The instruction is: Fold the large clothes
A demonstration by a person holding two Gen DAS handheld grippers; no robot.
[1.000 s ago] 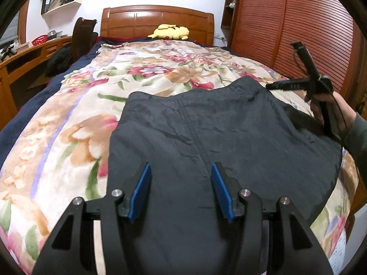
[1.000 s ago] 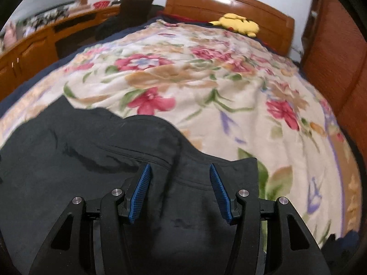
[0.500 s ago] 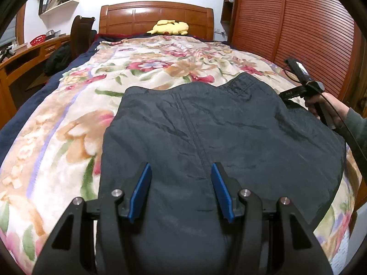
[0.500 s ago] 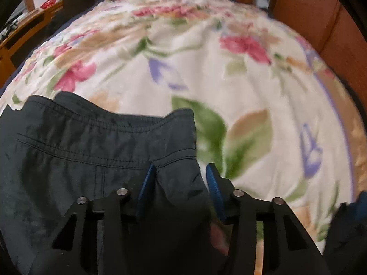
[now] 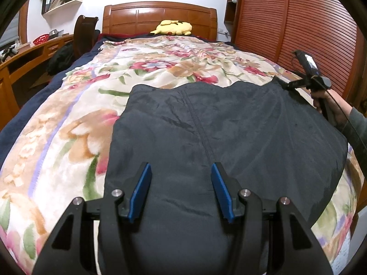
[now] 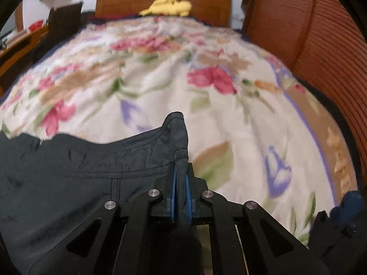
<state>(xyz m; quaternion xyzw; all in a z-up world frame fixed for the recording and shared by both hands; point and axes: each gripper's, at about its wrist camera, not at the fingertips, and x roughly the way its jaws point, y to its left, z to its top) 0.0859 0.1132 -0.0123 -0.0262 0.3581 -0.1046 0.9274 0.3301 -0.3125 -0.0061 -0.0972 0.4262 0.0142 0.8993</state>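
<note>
A large dark grey garment [image 5: 220,137] lies spread flat on the floral blanket [image 5: 75,123], a centre seam running along it. My left gripper [image 5: 181,190] is open and empty, just above the garment's near part. My right gripper [image 6: 180,178] is shut on the garment's far right hem corner [image 6: 176,128], which sticks up between the blue pads. In the left wrist view the right gripper [image 5: 290,86] holds that corner at the garment's far right edge.
A wooden headboard [image 5: 158,16] with a yellow plush toy [image 5: 173,27] stands at the far end. A slatted wooden wardrobe [image 5: 298,34] runs along the right. A wooden desk [image 5: 20,61] and a chair [image 5: 82,34] stand at the left.
My right gripper closed on the garment's hem corner and lifted it slightly. My left gripper stayed open, moving a little back over the garment.
</note>
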